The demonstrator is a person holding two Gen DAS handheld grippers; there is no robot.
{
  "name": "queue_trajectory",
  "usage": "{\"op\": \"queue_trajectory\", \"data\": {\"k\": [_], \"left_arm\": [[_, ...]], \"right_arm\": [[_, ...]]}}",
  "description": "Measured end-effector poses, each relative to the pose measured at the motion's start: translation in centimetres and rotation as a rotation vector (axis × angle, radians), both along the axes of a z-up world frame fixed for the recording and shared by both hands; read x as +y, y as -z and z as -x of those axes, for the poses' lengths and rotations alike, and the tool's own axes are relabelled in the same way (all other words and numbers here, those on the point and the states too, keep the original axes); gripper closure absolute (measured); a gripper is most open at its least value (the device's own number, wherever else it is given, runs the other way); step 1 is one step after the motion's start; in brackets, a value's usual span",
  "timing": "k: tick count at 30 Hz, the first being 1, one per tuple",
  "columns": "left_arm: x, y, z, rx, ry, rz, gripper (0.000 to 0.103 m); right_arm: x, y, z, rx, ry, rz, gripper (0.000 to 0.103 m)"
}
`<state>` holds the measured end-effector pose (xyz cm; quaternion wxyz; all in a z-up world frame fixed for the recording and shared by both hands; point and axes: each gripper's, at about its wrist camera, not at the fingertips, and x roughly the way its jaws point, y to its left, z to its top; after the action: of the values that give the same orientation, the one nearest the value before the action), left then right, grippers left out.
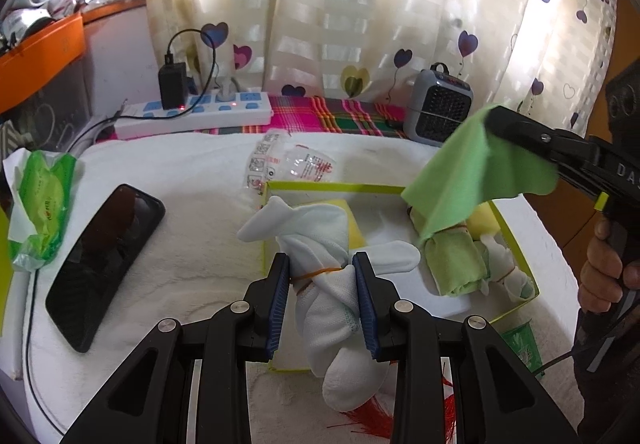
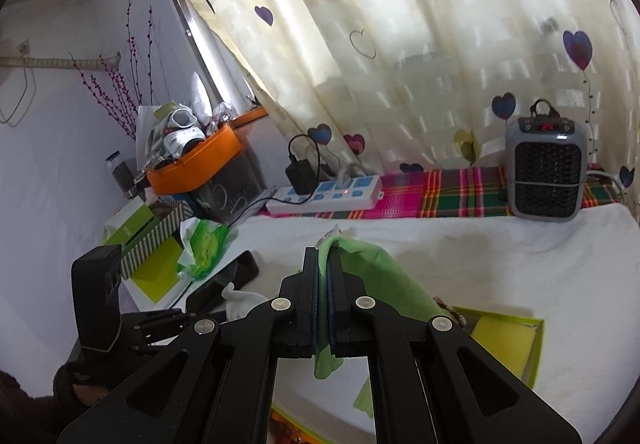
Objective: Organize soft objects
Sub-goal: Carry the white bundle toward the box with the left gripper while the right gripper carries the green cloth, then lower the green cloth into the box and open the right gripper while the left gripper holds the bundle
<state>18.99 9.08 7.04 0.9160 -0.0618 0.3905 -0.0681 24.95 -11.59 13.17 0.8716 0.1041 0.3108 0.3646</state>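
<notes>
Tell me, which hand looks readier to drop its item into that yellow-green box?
Probably the left. The left gripper grips the white sock bundle directly over the box. The right gripper pinches the green cloth higher, near the box's far corner.

Both fisheye views look forward along their tongs, close over the white-covered desk [image 1: 180, 180], toward the curtain [image 1: 360, 4]; both share the heater [image 2: 546, 168] and power strip [image 2: 326, 196].

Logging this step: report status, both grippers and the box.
Left gripper shut on white sock bundle. Right gripper shut on green cloth, lifted over yellow-green box. Phone lies left, clear.
</notes>
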Motion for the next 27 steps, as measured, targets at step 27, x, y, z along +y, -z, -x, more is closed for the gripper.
{"op": "queue_trajectory", "data": {"k": [27], "left_arm": [[-0.3, 0.9, -0.7, 0.029, 0.025, 0.003, 0.073]], "right_arm": [[3.1, 2.5, -2.3, 0.088, -0.066, 0.046, 0.099]]}}
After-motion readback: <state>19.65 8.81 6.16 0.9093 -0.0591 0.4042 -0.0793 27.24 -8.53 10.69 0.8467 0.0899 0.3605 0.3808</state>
